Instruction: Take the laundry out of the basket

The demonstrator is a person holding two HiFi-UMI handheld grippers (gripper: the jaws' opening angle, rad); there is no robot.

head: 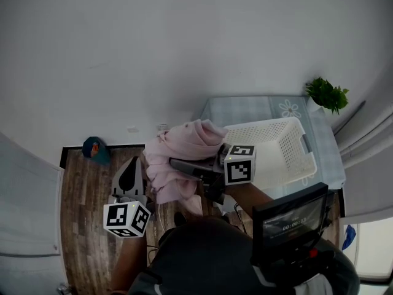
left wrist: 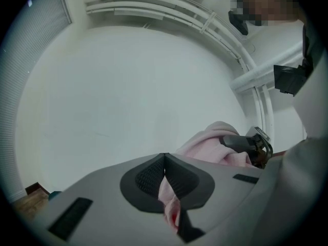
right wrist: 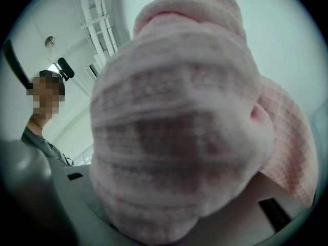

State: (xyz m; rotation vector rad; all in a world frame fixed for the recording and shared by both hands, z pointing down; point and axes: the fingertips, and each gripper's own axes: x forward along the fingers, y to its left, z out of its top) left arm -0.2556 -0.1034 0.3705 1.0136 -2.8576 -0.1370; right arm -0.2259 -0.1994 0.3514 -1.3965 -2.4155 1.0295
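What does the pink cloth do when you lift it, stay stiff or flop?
Probably flops: the pink cloth droops in folds between the left gripper and the right gripper. It seems soft and light, since it bunches into a puffy wad at the right one. Its waffle weave likely resists slipping.

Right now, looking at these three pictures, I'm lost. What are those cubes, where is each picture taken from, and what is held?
No robot: a person holds a two-jaw gripper in each hand; the patterned cubes belong to them. One picture looks down from the person's head; the other two ride on the grippers. The left gripper and right gripper are both shut on a pink cloth, held beside the white basket, which sits on a table near a potted plant.
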